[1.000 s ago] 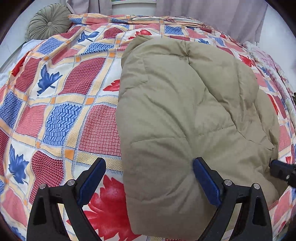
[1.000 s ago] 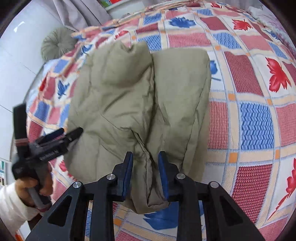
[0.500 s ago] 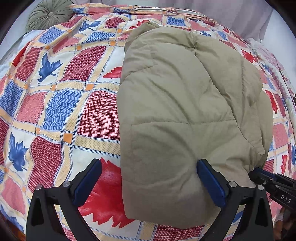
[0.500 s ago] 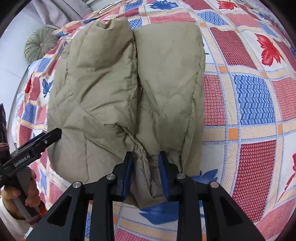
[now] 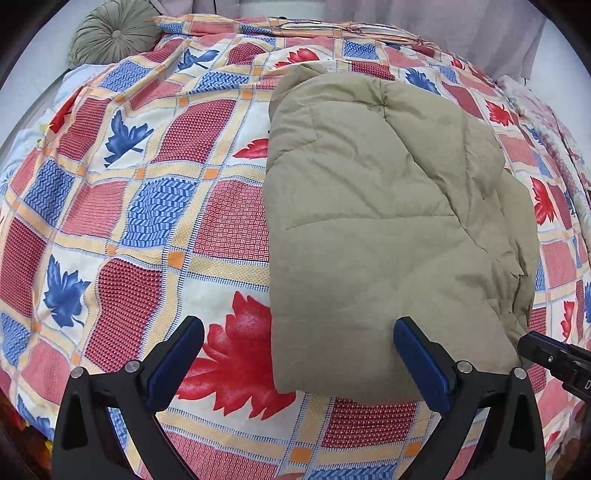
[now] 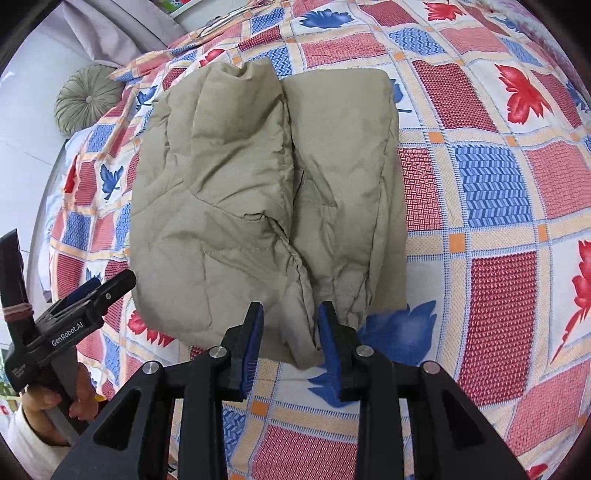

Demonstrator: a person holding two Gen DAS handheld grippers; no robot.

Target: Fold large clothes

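A puffy olive jacket (image 5: 369, 221) lies folded into a thick bundle on the patterned bedspread (image 5: 147, 206). My left gripper (image 5: 297, 332) is open wide above the bundle's near left corner, its right finger over the fabric and its left finger over the sheet. In the right wrist view the jacket (image 6: 258, 184) shows two folded halves side by side. My right gripper (image 6: 290, 321) stands narrowly open, with the jacket's near corner lying loosely between its fingers. The left gripper (image 6: 107, 291) also shows there, at the bundle's left edge.
The bedspread (image 6: 480, 184) spreads wide to the right of the jacket. A round green cushion (image 5: 114, 37) sits at the bed's far left corner, with grey curtains (image 5: 480, 22) behind. A hand (image 6: 48, 398) holds the left tool off the bed's left edge.
Both grippers have drawn back toward the near edge of the bed. The jacket corner has slid partway out from between the right fingers. The bundle lies flatter.
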